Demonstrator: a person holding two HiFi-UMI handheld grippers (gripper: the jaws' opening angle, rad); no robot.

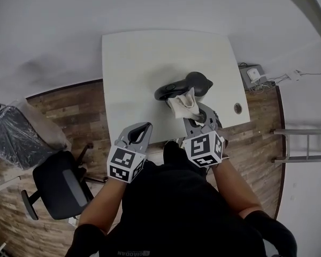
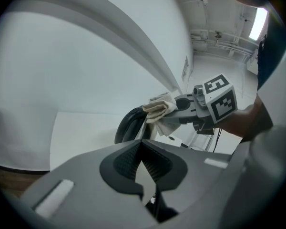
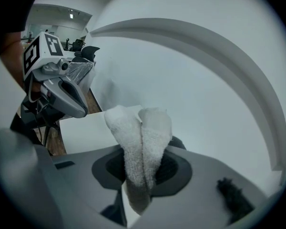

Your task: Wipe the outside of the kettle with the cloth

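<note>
My right gripper (image 3: 142,171) is clamped on the cloth (image 3: 141,137), which stands up folded between its jaws. In the head view the cloth presses against the near side of the dark kettle (image 1: 186,84), just right of frame centre on the white table (image 1: 128,58). My left gripper (image 2: 142,149) hangs at the table's near edge, lower left of the kettle and apart from it. Its jaws are closed on nothing.

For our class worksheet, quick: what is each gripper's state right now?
Left gripper: closed, holding nothing.
Right gripper: closed on the cloth.
</note>
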